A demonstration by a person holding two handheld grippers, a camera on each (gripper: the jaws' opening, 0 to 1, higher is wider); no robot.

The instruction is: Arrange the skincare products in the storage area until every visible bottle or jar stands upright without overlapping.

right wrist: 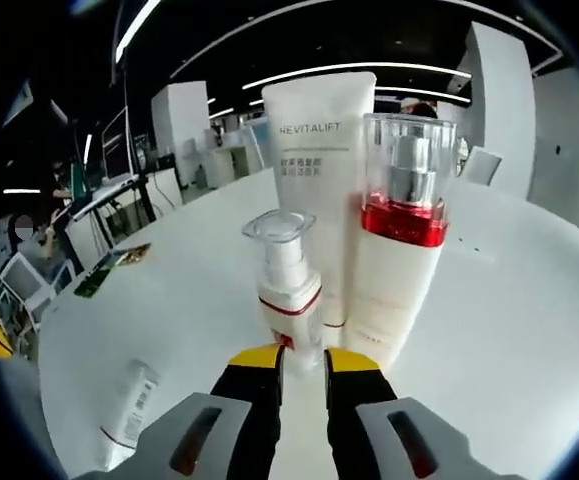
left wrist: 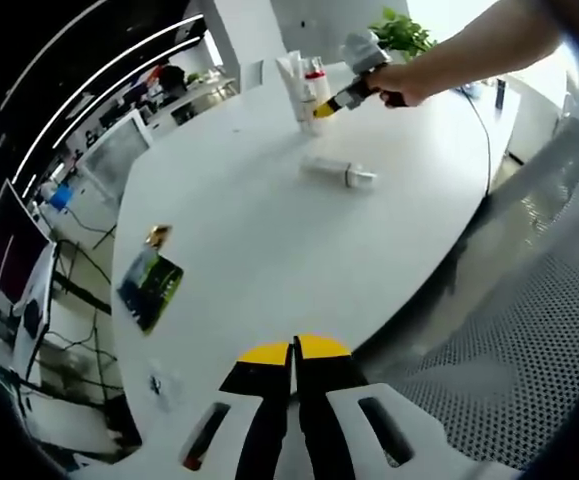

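- Right tool [right wrist: 302, 362] sits low on the white counter [right wrist: 509, 330], its yellow-tipped jaws a little apart and gripping nothing; the small pump bottle [right wrist: 287, 290] stands upright just beyond the tips
- Behind it a tall white tube [right wrist: 317, 170] stands upright; beside that, a red-banded pump bottle [right wrist: 394, 250] with a clear cap, also upright, close against the tube
- Another white tube [right wrist: 129, 410] lies on its side, well apart from the group
- Left tool [left wrist: 294, 350] hovers at the near counter edge, jaws pressed together, empty
- In the left gripper view the lying tube [left wrist: 339, 172] rests mid-counter; a dark packet [left wrist: 151, 285] lies flat, well apart from it
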